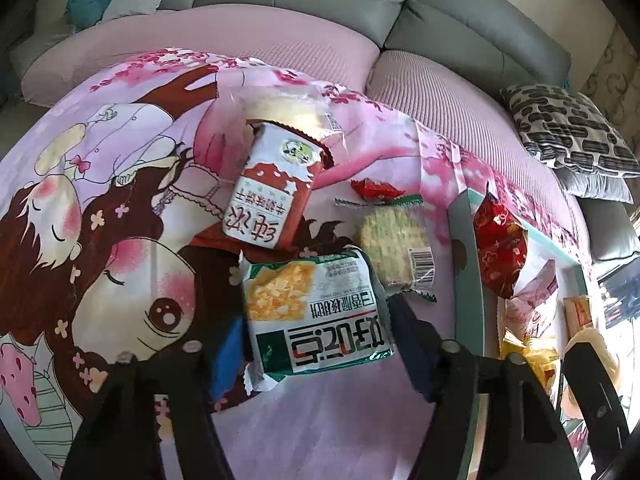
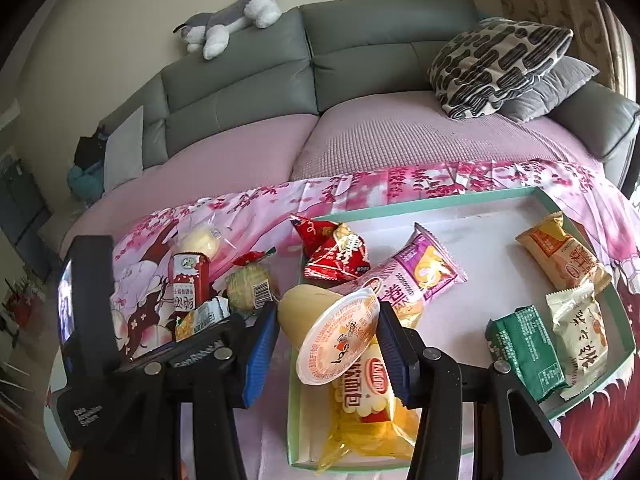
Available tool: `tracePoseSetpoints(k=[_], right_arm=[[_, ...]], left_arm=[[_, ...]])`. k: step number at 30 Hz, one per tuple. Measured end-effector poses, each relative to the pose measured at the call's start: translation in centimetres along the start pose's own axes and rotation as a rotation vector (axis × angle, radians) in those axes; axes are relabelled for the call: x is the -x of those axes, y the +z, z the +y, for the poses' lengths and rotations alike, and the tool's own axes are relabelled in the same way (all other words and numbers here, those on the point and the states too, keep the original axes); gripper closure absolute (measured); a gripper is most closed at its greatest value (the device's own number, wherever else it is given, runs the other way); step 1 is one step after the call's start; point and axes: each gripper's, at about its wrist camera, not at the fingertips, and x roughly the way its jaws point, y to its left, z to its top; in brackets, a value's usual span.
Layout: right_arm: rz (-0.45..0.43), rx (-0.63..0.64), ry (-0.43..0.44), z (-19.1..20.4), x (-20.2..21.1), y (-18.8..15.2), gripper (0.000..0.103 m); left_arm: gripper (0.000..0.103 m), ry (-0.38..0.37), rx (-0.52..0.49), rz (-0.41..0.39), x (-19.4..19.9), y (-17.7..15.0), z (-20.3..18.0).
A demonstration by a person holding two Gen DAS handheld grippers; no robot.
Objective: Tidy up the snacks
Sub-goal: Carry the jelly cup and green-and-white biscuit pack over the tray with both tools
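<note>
left claw point(image 1: 316, 344): black plastic arms, blue ribbed pads, round silver screw heads on the links | right claw point(image 2: 328, 356): same black frame, blue ribbed pads, silver screws, raised lettering on crossbar | black device, small white print, lit screen point(image 2: 66, 304)

One tray point(image 2: 460, 196) holds seven snack packets point(image 2: 524, 346); five more packets point(image 1: 318, 312) lie outside it. One jelly cup point(image 2: 340, 336), two cushions point(image 2: 496, 64), one plush dog point(image 2: 236, 14).
</note>
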Motion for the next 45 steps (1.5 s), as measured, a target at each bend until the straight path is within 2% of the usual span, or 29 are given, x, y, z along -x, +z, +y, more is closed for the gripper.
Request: tracePoseSetpoints(k=[8,15,30,38,45], right_arm=[[-0.003,-0.023,0.003,-0.8,0.2,0.1,0.051],[-0.007,-0.039,0.009,-1.4,0.4,0.2,0.051],[-0.017,-0.069,0.017,-2.4,0.9,0.4,0.051],[-0.027,-0.085,0.014,-3.3,1.3,0.5,0.051],[-0.052,-0.149,-0.045,-6.9,2.5,0.8,0.051]], left_arm=[[0.043,0.007,0.002,-0.012,0.3,0.0,0.0],[0.044,0.012,0.012,-0.021,0.6,0.2,0.2],[0.044,0.001,0.024,-0.142,5.1,1.5,0.4],[0.044,-0.032,-0.009,-0.214,7.9,1.9,-1.4],[0.044,-0.095,-0.083,-0.256,9.6,1.5,-4.7]])
